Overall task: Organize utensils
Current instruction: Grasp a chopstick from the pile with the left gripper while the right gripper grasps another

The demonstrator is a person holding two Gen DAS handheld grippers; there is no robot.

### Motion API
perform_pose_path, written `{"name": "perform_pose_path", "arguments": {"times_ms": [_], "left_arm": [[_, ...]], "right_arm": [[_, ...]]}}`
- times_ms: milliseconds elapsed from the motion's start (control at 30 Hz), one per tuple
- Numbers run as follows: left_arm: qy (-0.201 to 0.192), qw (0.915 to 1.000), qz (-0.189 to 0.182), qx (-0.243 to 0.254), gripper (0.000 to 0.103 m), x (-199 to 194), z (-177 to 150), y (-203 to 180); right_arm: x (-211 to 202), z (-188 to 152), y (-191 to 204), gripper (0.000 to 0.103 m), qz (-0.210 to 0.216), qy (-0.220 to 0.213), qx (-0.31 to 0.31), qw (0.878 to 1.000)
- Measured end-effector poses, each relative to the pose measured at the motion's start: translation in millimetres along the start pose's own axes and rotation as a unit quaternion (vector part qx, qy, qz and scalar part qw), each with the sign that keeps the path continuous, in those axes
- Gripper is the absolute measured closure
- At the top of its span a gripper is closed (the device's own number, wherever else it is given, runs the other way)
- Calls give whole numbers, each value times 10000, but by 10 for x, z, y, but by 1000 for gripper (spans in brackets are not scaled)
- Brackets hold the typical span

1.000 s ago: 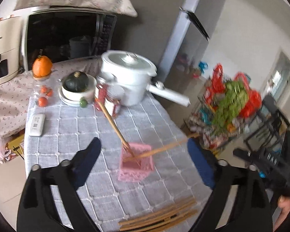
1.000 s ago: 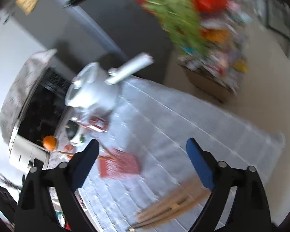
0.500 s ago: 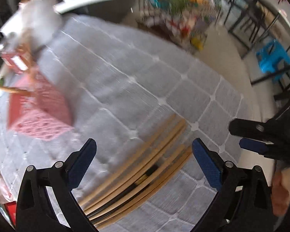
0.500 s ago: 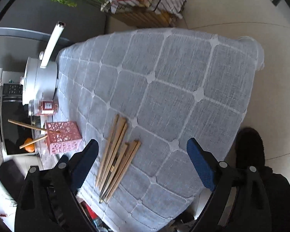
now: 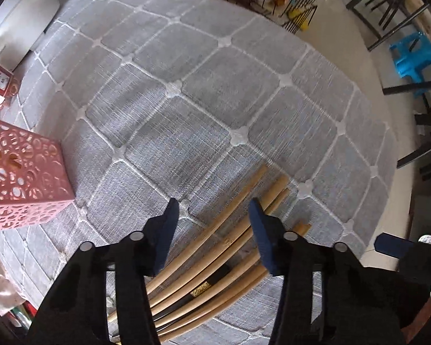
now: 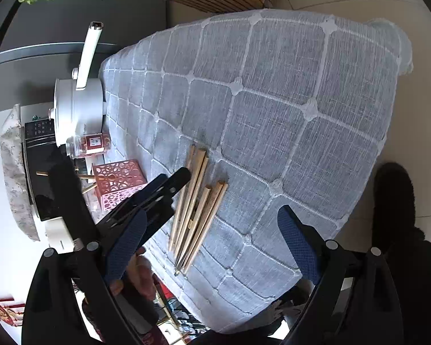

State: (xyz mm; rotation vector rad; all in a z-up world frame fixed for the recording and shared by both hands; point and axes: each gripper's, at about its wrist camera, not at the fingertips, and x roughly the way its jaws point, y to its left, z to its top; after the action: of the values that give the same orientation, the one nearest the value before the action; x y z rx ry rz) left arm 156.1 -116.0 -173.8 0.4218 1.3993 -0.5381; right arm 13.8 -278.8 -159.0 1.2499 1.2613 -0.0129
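Over chopsticks (image 5: 215, 247), left gripper (image 5: 212, 215) jaws closing, right gripper (image 6: 209, 241) jaws wide, empty

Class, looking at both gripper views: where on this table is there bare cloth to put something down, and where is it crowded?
Bare tablecloth spreads from the chopsticks to the table's far edge and corner. Another free strip lies between the chopsticks and the pink holder. It is crowded around the holder, red jar and white pot, and where the left hand-held gripper is closing over the chopsticks.

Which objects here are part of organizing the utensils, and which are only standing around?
Part of the job:
- chopsticks lying loose on the tablecloth
- pink holder, two sticks already in it
- left gripper, closing over the chopsticks

Only standing around:
- white pot
- red-labelled jar
- blue stool
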Motion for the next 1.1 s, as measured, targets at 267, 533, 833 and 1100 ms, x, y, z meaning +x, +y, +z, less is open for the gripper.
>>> {"name": "perform_pose_path", "arguments": {"times_ms": [267, 533, 833, 1100], "left_arm": [[-154, 9994, 286, 151, 88, 63, 65, -89], [-1223, 9910, 298, -454, 98, -447, -446, 314], [-2416, 9655, 65, -968, 99, -1278, -1283, 568], [-2679, 9577, -83, -1050, 99, -1463, -1666, 685]], "right_arm": [[98, -8, -24, 13, -45, 84, 157, 9998], [467, -92, 87, 13, -212, 354, 77, 9991], [872, -215, 233, 66, -732, 251, -173, 9969], [886, -294, 343, 92, -901, -306, -587, 9937]]}}
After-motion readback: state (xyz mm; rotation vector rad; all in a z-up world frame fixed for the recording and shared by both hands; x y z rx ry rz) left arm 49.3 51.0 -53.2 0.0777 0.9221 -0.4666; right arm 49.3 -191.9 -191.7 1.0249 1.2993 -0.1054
